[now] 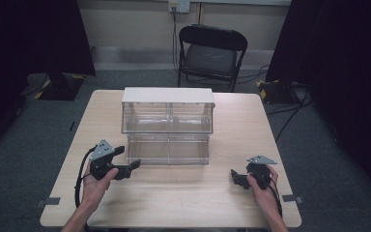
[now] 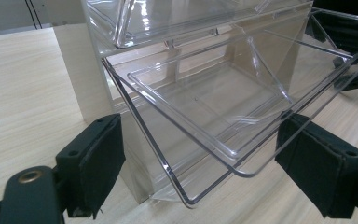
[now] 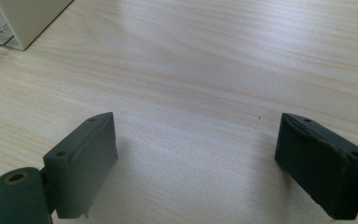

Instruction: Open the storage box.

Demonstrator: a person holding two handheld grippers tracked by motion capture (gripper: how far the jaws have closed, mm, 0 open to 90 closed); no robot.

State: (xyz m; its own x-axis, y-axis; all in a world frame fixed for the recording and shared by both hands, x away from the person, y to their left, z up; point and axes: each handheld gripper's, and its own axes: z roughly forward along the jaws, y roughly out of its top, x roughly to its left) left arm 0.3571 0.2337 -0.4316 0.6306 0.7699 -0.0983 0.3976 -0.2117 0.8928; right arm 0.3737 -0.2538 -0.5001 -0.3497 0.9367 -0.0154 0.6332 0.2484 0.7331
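Observation:
A clear plastic two-tier bin organiser (image 1: 167,125) with a white top stands mid-table. Its lower bin (image 1: 168,150) is tilted out toward me. My left gripper (image 1: 131,168) is open at that bin's front left corner. In the left gripper view the gripper (image 2: 200,128) has its jaws wide apart on either side of the lower bin's (image 2: 205,93) clear front rim, not touching it. The upper bin (image 2: 168,18) sits above. My right gripper (image 1: 235,177) is open over bare table at the front right. In the right gripper view the gripper (image 3: 196,126) has nothing between its jaws.
The light wooden table (image 1: 183,203) has bare room in front of the organiser and on both sides. The organiser's white corner (image 3: 25,18) is at the upper left in the right gripper view. A black folding chair (image 1: 211,50) stands behind the table.

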